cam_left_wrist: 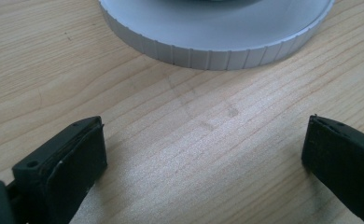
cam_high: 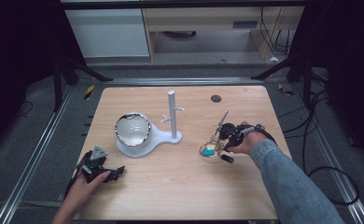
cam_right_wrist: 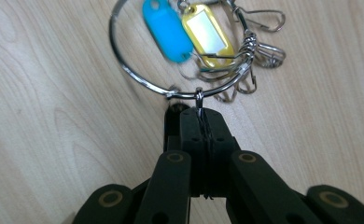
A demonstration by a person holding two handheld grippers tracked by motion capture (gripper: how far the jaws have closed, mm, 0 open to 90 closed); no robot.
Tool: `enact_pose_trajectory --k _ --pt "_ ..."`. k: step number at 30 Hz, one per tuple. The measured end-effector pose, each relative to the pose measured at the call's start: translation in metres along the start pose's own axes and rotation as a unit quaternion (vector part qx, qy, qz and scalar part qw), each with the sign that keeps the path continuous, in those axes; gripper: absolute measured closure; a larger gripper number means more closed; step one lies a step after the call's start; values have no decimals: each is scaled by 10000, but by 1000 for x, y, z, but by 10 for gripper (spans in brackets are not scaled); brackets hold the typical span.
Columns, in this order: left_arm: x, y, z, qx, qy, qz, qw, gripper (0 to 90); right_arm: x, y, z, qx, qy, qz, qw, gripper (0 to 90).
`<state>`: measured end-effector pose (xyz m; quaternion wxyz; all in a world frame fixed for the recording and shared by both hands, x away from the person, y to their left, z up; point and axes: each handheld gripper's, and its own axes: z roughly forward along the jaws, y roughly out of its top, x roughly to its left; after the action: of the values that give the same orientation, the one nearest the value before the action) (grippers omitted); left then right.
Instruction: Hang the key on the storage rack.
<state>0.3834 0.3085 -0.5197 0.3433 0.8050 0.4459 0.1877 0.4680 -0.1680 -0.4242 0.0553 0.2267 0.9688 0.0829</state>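
wooden table [cam_high: 180,186]: white stand base [cam_high: 164,139], key ring [cam_high: 210,150] on it.

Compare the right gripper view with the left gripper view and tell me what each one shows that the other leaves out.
Right gripper view alone: the right gripper shut on a small clip hanging from the metal key ring, which carries a blue tag, a yellow tag and several wire clips.

Left gripper view alone: the left gripper with its jaws wide apart and nothing between them, and the ribbed edge of the white stand base just ahead.

Both: the light wooden table and a pair of black jaws rising from the bottom.
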Motion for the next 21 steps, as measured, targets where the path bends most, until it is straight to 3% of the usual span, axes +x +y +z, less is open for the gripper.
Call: enact_pose_trajectory --k 10,21 --pt "0 0 0 0 -3 4 10000 0 5 11 -28 -147 -174 -37 9997 889" --pt "0 0 0 -16 -11 6 10000 0 5 19 -47 -28 -285 0 9996 889"
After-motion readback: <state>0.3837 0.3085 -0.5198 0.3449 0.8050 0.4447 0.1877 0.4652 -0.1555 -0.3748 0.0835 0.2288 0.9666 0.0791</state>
